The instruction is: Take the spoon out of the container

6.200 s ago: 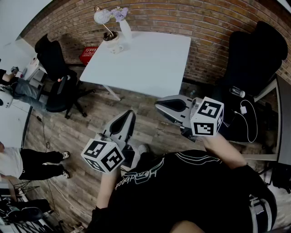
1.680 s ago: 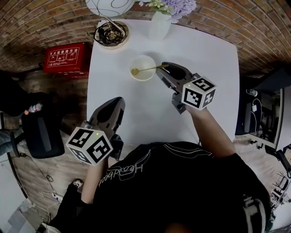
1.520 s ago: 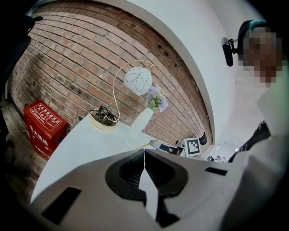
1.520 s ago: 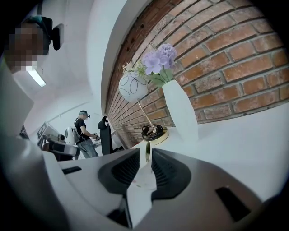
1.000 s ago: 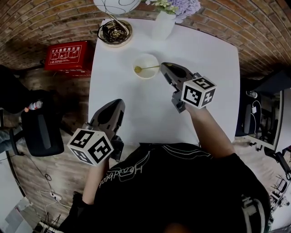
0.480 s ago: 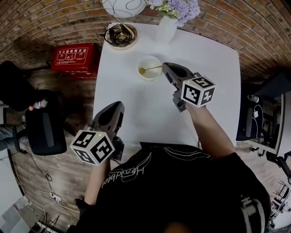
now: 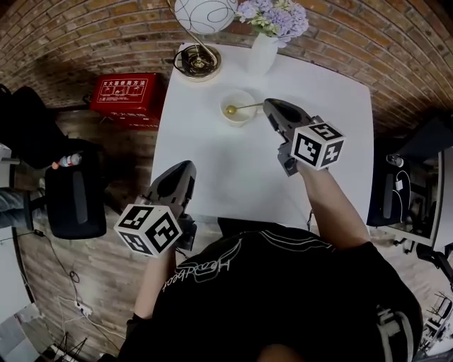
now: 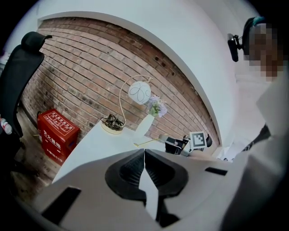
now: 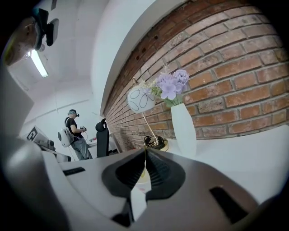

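A small cream bowl (image 7: 238, 108) stands at the far side of the white table (image 7: 233, 177). A thin gold spoon (image 7: 241, 108) has its head over the bowl and its handle running right into my right gripper (image 7: 270, 105), which is shut on the handle's end. In the right gripper view the handle shows as a gold sliver (image 9: 144, 159) between the closed jaws, with the bowl (image 9: 143, 177) below. The left gripper view shows the spoon (image 8: 146, 143) held above the table. My left gripper (image 7: 186, 168) hovers over the table's near left edge, shut and empty.
A globe lamp (image 7: 205, 10) on a round base (image 7: 197, 60) and a white vase of purple flowers (image 7: 262, 49) stand along the table's far edge by the brick wall. A red box (image 7: 127, 95) and a black chair (image 7: 67, 198) are on the floor at left.
My right gripper has risen a little with the spoon handle in it; the spoon's head still hangs over the bowl. The left gripper has drifted slightly forward.
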Motion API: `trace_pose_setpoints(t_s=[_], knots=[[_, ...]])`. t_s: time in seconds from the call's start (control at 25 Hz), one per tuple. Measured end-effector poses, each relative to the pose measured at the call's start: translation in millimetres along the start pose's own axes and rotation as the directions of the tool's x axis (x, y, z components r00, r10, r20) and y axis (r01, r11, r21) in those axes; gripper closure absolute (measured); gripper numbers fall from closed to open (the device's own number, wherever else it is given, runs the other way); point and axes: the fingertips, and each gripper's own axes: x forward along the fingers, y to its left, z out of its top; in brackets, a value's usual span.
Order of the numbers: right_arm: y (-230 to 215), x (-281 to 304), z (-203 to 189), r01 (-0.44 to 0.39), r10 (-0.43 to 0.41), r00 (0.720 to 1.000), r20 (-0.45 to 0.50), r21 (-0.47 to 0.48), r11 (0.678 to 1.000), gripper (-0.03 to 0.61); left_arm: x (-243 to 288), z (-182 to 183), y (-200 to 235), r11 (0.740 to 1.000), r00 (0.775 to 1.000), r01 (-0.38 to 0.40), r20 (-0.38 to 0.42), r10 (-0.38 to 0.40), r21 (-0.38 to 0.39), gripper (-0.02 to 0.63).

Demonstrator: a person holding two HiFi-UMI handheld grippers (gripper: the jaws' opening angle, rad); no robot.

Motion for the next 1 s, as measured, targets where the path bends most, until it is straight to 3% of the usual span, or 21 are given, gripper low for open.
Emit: trace_pose_setpoints(t_s=[0.6,1.0], knots=[[49.8,-98.1,52.6,-0.029,0.033,0.986,0.163,-0.029,0.999,0.578,-37.2,6.9,-59.3,0.995,0.995,0.052,0.080,-0.058,0.083,0.607],[94.7,-165.2,40.3,-0.086,0.088,0.975,0.204,-0.020,0.996,0.578,-63.6,2.7,-101.7,0.987,0.987,0.094,0.121,-0.110,0.127,0.609]])
